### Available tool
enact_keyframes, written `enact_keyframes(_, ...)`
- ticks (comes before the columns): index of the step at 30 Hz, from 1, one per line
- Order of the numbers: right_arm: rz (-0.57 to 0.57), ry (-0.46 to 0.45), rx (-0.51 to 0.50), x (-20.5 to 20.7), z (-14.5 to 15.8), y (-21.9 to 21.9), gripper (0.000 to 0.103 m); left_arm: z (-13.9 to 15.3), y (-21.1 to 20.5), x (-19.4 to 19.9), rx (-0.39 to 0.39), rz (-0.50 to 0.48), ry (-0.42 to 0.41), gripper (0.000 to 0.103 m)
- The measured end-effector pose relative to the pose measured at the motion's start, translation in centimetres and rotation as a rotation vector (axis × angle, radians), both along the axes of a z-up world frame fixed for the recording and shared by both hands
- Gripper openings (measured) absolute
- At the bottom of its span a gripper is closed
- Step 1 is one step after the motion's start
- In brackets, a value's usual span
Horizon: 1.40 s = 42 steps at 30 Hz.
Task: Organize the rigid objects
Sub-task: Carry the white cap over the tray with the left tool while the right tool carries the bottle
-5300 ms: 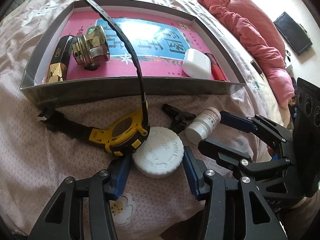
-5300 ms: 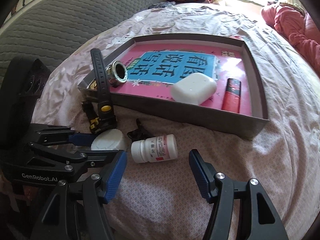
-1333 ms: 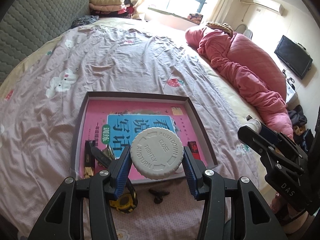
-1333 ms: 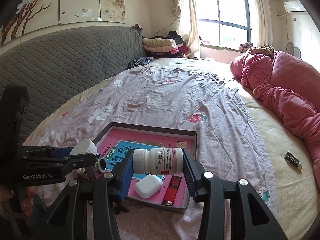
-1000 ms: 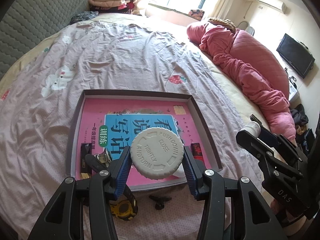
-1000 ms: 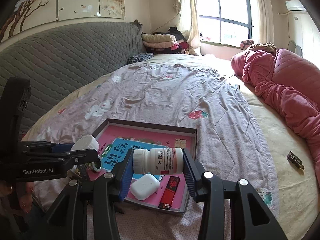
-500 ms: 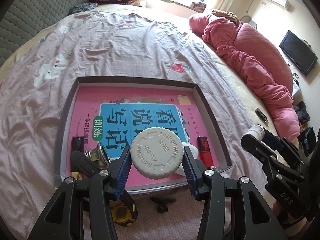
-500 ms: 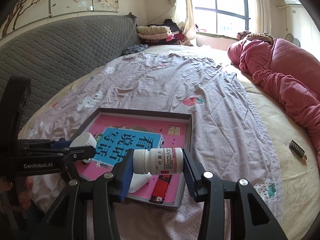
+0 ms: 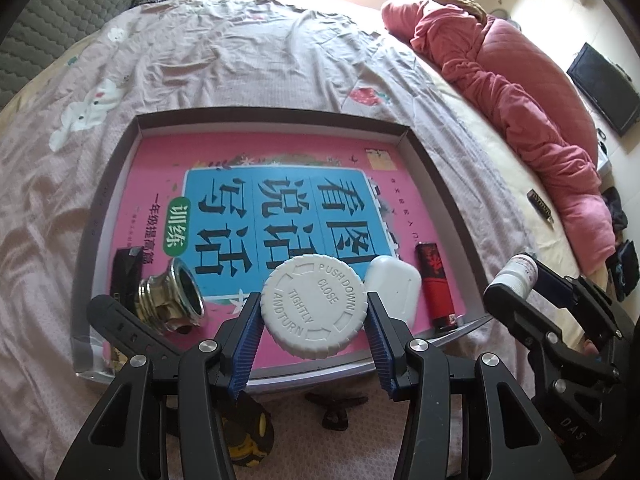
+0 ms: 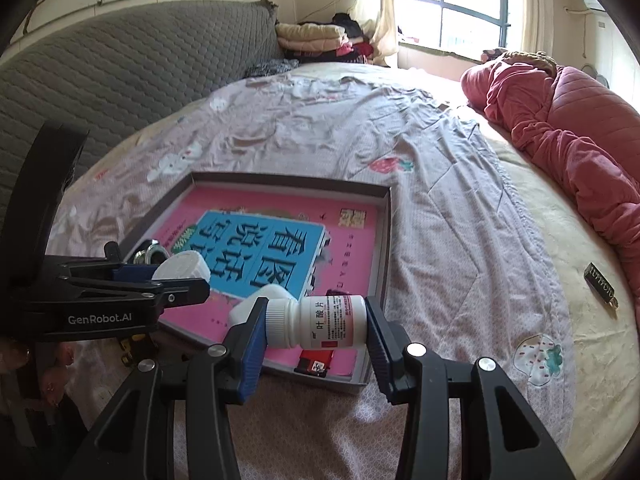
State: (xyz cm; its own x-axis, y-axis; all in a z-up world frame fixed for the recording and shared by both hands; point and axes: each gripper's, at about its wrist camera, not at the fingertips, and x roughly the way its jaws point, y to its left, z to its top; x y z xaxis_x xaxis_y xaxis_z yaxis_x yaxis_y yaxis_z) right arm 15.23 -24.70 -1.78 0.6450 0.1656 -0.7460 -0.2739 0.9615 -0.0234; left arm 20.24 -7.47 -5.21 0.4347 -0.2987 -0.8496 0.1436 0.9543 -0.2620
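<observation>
My left gripper is shut on a round white screw cap and holds it above the near edge of the grey tray. My right gripper is shut on a small white pill bottle, held sideways above the tray's near right corner. The tray has a pink and blue book cover as its floor. On it lie a metal fitting, a white case, a red lighter and a dark and gold block.
A yellow and black watch and a small black clip lie on the bedsheet just in front of the tray. A pink quilt lies at the far right. A small dark object lies on the sheet to the right.
Both grippers have moved down and forward toward the tray, each keeping hold of its object. The tray now looks larger and closer in both views.
</observation>
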Motion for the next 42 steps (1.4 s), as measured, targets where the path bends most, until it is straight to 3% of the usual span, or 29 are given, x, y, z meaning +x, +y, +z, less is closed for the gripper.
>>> enact_keyframes(17,0.091,0.138,-0.148,2.3,-3.8,1.7,0.046,-1.8,-0.4,1.6,0.049,-0.018,0.015,0.051)
enact_keyframes(25,0.132,0.156,-0.206,3.2,-4.4,2.7,0.046,-2.1,0.1,2.6,0.073,-0.009,0.023,0.051)
enact_keyframes(33,0.167,0.158,-0.189,3.6,-4.8,4.4,0.046,-2.1,0.5,3.1,0.070,-0.010,0.020,0.051)
enact_keyframes(42,0.177,0.177,-0.143,4.0,-5.2,5.0,0.046,-2.3,0.1,3.7,0.118,-0.017,0.026,0.051)
